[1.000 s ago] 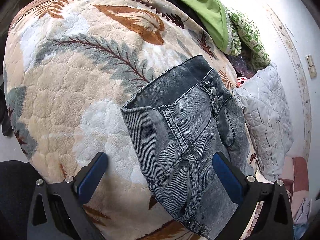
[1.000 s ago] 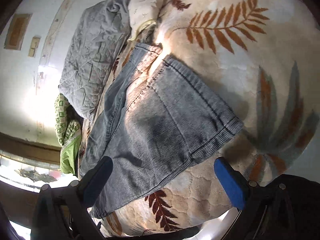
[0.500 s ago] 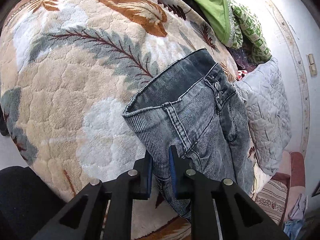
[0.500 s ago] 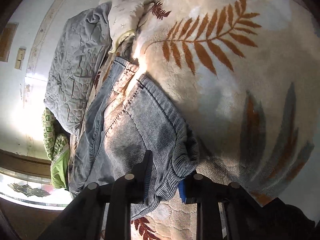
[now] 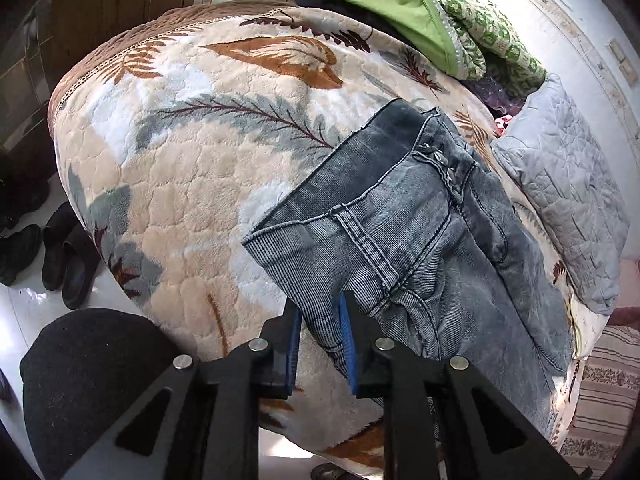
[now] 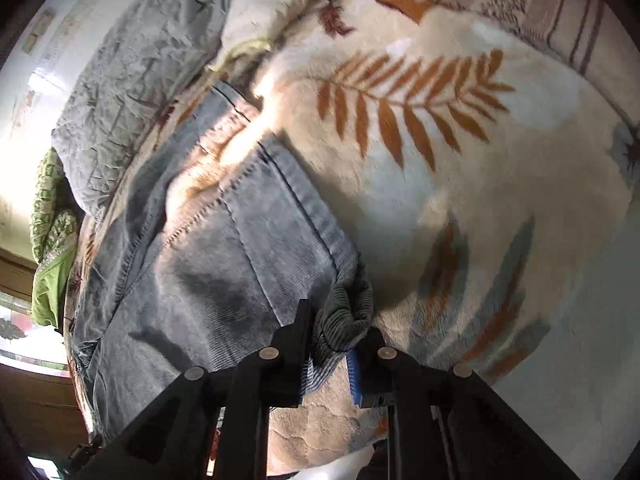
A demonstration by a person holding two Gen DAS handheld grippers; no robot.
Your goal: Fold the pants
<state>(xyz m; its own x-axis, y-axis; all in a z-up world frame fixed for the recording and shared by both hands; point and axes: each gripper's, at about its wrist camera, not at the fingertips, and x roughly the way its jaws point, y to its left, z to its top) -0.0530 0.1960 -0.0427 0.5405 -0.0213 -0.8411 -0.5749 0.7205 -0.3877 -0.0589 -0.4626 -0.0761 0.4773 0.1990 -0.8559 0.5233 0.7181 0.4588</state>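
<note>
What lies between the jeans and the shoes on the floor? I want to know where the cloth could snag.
In the left wrist view, only the leaf-patterned blanket lies between the jeans and the shoes.

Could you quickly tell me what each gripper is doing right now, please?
Left gripper: shut on the jeans.
Right gripper: shut on the jeans.

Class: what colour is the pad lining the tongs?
Blue pads; clearest in the left wrist view.

Pants (image 5: 420, 248) lie on the bed (image 5: 192, 168); pillow (image 5: 560, 200) just beyond pants, shoes (image 5: 60, 256) on floor beside bed.
</note>
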